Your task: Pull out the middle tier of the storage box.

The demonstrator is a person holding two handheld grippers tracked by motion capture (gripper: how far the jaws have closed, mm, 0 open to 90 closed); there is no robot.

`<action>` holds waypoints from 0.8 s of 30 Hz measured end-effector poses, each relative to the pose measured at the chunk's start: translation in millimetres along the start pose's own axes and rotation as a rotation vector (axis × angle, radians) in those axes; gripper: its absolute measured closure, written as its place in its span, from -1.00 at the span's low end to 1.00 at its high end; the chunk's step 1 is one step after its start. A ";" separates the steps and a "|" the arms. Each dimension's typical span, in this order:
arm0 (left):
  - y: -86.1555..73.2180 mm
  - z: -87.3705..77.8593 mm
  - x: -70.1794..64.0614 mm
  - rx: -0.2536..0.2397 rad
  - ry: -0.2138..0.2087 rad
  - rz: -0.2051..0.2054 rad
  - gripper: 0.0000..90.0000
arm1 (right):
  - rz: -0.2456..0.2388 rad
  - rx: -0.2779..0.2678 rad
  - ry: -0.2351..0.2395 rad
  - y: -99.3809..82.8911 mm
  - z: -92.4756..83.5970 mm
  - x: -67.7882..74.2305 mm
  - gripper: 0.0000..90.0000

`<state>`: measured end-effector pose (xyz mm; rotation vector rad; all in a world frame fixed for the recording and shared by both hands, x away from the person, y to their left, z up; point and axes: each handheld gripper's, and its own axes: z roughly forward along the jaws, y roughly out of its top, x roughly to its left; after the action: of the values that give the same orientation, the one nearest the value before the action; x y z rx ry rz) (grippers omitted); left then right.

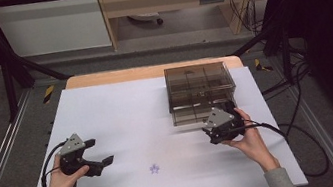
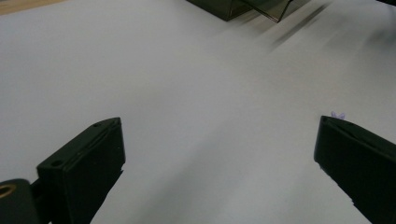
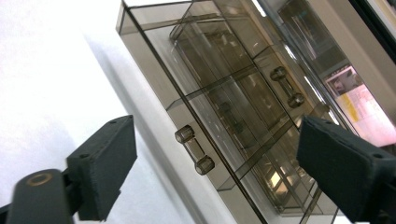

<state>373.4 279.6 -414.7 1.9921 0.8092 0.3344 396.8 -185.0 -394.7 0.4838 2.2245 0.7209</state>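
smoked drawer box (image 1: pixel 198 86) looks empty; lower drawer (image 3: pixel 219 154) pulled out.

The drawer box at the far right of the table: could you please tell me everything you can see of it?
The drawer box is a smoky, see-through cabinet that looks like tinted plastic, standing upright on the white table near its far right edge. Inner dividers show through its walls. Its drawer fronts carry small bar handles with round ends. In the high view the lower drawer looks pulled slightly forward. The right gripper sits just in front of it, jaws open with a handle between them, pads not touching.
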 end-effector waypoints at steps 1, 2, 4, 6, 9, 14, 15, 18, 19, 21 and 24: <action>0.0 0.0 0.1 0.000 0.000 0.000 -0.96 | 0.018 -0.001 0.001 0.0 -1.0 -0.7 -0.75; -0.1 0.0 0.2 0.001 0.000 0.000 -0.96 | 0.034 -0.002 0.006 0.0 -2.0 -1.5 -0.76; -0.2 0.0 0.2 0.001 0.000 0.000 -0.96 | 0.072 -0.005 0.010 0.1 -3.9 -2.6 -0.78; -0.2 0.3 0.3 0.000 -0.001 -0.002 -0.96 | 0.115 -0.018 0.016 0.4 -5.8 -1.9 -0.82; -0.2 0.3 -0.3 0.000 -0.001 0.001 -0.96 | 0.149 -0.026 0.035 1.4 -6.9 -0.2 -0.86; -0.2 0.2 -0.3 -0.001 0.000 0.000 -0.96 | 0.207 -0.007 0.067 1.3 -8.2 0.6 -0.92; -0.3 0.3 -0.2 0.000 -0.001 0.000 -0.96 | 0.218 -0.007 0.073 0.9 -8.5 0.8 -0.93; -0.5 0.5 -0.3 0.000 -0.002 -0.001 -0.96 | 0.277 -0.030 0.109 -3.3 -8.4 0.8 -0.92; -0.5 0.6 -0.2 0.000 -0.002 0.000 -0.96 | 0.291 -0.030 0.115 -5.5 -7.8 0.6 -0.92; -0.7 1.1 0.0 0.002 -0.003 -0.001 -0.96 | 0.316 -0.021 0.125 -9.4 -7.4 0.0 -0.94; -0.8 1.3 -0.1 0.002 -0.003 0.000 -0.96 | 0.363 -0.030 0.152 -13.1 -7.6 -1.4 -0.95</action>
<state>373.7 278.9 -416.1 1.9942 0.8083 0.3302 390.4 -198.5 -397.8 0.8567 2.2871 1.0052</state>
